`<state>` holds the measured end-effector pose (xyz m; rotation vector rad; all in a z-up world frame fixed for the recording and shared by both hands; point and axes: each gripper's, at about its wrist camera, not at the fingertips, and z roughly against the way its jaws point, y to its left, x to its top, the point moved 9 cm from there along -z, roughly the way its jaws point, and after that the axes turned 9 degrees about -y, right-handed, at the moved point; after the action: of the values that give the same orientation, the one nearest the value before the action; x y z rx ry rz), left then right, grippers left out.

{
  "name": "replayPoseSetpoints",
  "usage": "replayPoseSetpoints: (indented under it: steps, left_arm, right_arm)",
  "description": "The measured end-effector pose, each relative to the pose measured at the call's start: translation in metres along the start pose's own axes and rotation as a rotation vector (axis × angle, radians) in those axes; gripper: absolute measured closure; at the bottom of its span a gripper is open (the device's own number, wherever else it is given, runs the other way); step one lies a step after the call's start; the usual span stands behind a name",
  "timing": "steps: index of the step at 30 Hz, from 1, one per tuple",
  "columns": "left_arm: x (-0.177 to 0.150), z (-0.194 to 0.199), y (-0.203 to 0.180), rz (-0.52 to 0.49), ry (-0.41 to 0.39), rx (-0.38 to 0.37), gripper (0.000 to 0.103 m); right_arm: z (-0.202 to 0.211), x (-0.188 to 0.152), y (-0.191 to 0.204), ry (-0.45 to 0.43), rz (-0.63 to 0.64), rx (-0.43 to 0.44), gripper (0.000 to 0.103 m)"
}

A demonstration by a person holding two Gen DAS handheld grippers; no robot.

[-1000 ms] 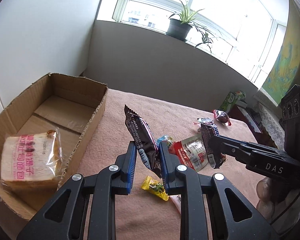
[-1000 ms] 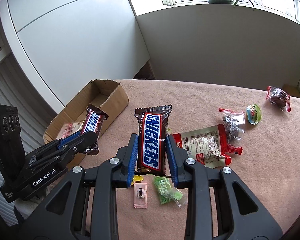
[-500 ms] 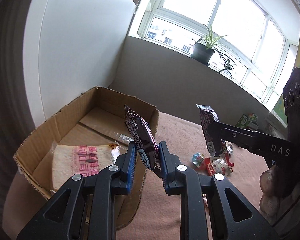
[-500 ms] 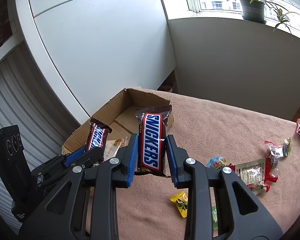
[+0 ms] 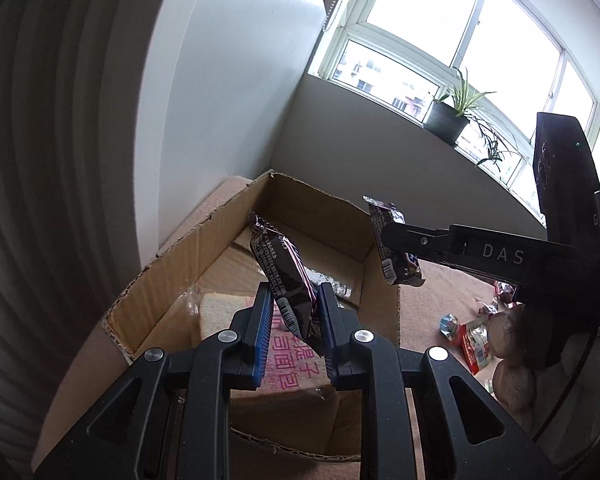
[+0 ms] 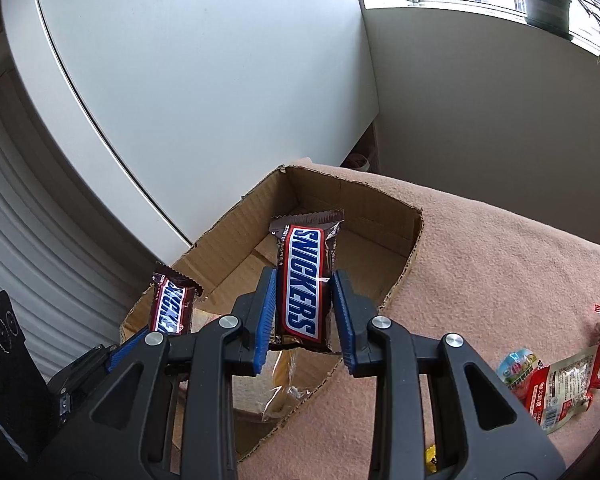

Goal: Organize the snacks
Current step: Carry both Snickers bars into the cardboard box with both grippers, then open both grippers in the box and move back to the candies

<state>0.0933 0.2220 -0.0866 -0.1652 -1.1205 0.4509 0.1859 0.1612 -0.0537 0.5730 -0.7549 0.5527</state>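
Observation:
My left gripper (image 5: 294,320) is shut on a Snickers bar (image 5: 282,276), seen from its back, and holds it over the open cardboard box (image 5: 172,276). My right gripper (image 6: 305,312) is shut on a second Snickers bar (image 6: 305,280) above the same box (image 6: 404,264). Each gripper shows in the other's view: the right one (image 5: 396,236) with its bar (image 5: 396,268), the left one (image 6: 140,338) with its bar (image 6: 171,308). A wrapped bread loaf (image 5: 296,364) lies in the box under the left gripper.
The box stands at the left end of a table under a pink cloth (image 6: 500,272), close to a white wall. Loose snack packets (image 6: 560,380) lie on the cloth to the right; they also show in the left wrist view (image 5: 474,336). A potted plant (image 5: 448,120) stands on the windowsill.
Both grippers have moved left from the loose snacks on the cloth to above the box, each still holding its Snickers bar.

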Motion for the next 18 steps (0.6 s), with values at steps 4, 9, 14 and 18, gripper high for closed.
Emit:
replayPoseSetpoints:
  steps: [4,9,14,18]
  left_arm:
    - [0.001,0.003,0.003,0.009,-0.006,0.010,0.081]
    - [0.002,0.008,0.001,-0.013,-0.021,0.014,0.057]
    - [0.001,0.009,-0.005,-0.025,-0.019,0.005,0.055]
    - [0.001,0.008,-0.012,-0.030,-0.016,-0.003,0.055]
  right_arm:
    - [0.001,0.001,0.000,-0.027,-0.010,-0.013,0.032]
    - [0.012,0.004,-0.001,-0.053,-0.001,-0.023,0.026]
    - [0.027,0.007,-0.007,-0.084,0.007,-0.047,0.015]
    - [0.039,0.004,-0.015,-0.086,0.009,-0.055,0.014]
